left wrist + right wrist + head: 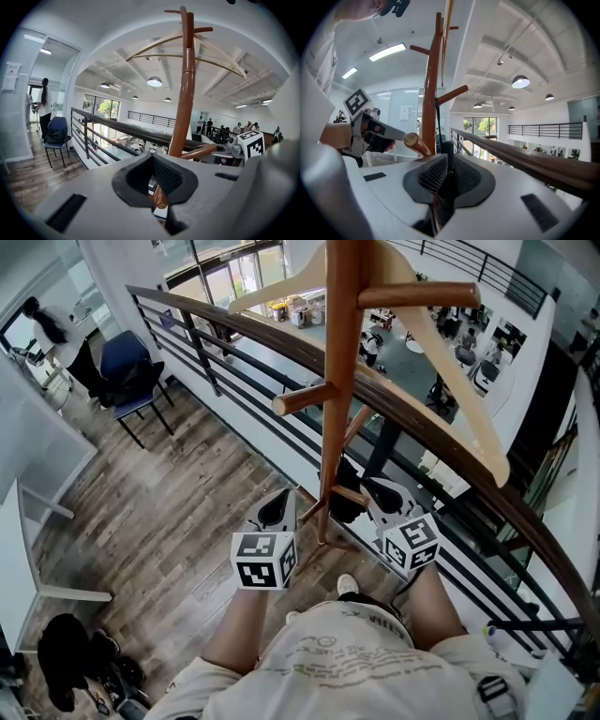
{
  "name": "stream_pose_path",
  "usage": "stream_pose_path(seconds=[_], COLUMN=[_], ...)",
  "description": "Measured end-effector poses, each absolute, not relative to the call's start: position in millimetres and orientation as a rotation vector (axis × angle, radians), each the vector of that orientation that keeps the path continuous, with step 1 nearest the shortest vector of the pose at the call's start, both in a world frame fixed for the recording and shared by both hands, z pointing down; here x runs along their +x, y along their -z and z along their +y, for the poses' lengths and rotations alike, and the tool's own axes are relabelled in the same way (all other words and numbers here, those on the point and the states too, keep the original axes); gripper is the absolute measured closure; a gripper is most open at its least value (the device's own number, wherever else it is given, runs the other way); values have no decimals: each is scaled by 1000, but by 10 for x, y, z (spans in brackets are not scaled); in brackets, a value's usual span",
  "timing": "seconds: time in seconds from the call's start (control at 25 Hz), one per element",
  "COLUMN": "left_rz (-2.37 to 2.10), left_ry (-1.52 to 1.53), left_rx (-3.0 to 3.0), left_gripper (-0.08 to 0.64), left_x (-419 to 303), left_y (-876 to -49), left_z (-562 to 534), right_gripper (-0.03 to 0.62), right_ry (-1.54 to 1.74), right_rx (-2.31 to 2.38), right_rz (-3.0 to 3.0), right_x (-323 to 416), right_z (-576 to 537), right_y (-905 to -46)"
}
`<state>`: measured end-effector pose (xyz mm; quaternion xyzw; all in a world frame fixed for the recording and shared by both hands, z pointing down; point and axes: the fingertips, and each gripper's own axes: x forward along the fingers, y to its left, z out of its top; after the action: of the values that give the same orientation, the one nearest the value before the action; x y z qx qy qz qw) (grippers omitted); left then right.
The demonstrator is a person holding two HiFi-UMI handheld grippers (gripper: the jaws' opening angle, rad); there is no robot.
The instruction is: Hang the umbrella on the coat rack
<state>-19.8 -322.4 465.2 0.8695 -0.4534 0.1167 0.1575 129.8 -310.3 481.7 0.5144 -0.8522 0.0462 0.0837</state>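
- Between the jaws of the right gripper (448, 164) sits the black umbrella (446, 151). The jaws are clenched on it, and its stubby end stands upright just past the fingertips.
- Just beyond that gripper rises the pole of the wooden coat rack (430, 98). A thin black cord (438, 122) runs up alongside the pole from near the umbrella.
- To the left of it, the left gripper (151, 174) is clamped on a low peg (160, 199) of the rack, whose rounded tip points back between its jaws.
- Past both grippers runs a dark railing (234, 334).
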Motion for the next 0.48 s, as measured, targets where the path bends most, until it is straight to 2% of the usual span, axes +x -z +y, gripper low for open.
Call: stream_pose_path(seconds=[0.2, 0.48], left_rz=[-1277, -1242], left_ry=[-326, -313], left_rx=[2501, 2531], left_gripper=[555, 555], left_x=[-150, -41], left_y=[-4646, -4636], left_z=[-3248, -3195], right_gripper=[588, 591], right_ry=[-135, -225], right_rx=[1664, 1872], right_rz=[-2516, -2455], right_x=[1435, 1628], right_z=[-2976, -2811], right_y=[-4649, -4598])
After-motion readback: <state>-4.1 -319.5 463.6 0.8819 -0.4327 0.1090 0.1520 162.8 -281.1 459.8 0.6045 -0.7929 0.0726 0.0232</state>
